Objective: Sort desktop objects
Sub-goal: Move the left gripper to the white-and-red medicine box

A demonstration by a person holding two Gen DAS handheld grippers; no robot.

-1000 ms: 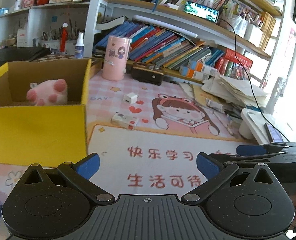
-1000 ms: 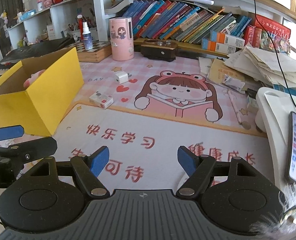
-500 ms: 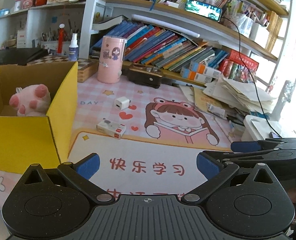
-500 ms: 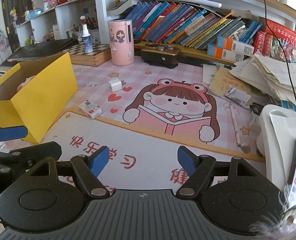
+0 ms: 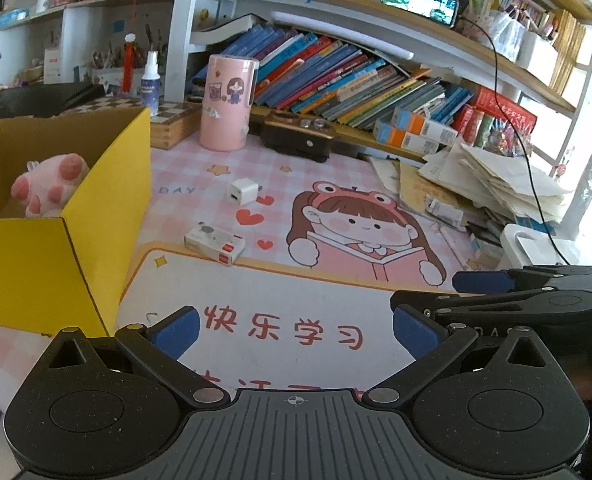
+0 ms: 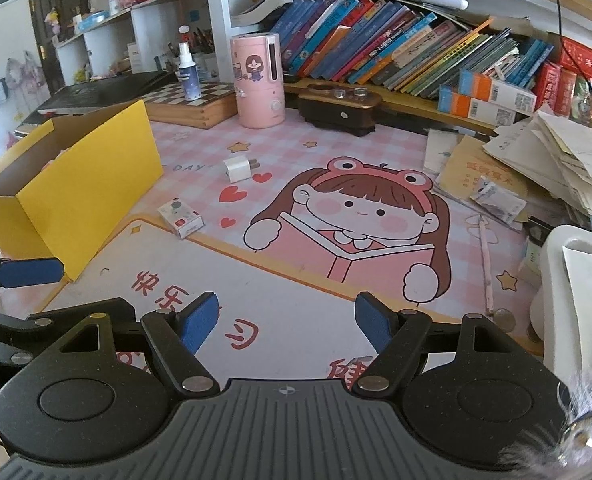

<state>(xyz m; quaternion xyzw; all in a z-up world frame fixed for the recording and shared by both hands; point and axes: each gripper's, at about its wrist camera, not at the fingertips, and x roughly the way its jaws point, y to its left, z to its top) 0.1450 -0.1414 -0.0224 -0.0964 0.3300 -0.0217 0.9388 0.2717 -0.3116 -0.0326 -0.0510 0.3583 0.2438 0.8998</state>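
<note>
Looking across the desk's pink checked cartoon mat, I see the open yellow cardboard box at the left with a pink plush paw toy lying inside. My left claw and right claw both hover spread wide over the mat's white panel, gripping nothing. Just right of the box lies a small flat white carton, and beyond it a white cube-shaped charger plug.

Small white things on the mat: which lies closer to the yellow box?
The flat white carton with a red patch; the cube-shaped charger plug sits farther from the yellow box, toward the pink humidifier.
</note>
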